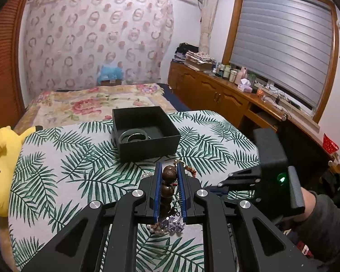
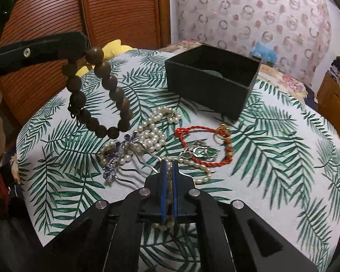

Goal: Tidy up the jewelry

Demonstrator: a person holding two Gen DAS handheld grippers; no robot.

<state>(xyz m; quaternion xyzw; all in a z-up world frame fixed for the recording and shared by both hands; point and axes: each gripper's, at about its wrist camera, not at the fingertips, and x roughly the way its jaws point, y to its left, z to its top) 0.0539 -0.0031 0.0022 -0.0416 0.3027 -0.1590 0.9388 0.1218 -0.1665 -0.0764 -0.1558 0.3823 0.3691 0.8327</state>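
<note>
Left wrist view: the left gripper is clamped on a wooden bead bracelet, its loop hanging edge-on below the pads, short of the black box where a bangle already lies.

Right wrist view: the bracelet dangles as an oval, long axis sloping down-right. The right gripper seems pinched on a pearl strand; lifting it could drag the tangled hair comb
</note>
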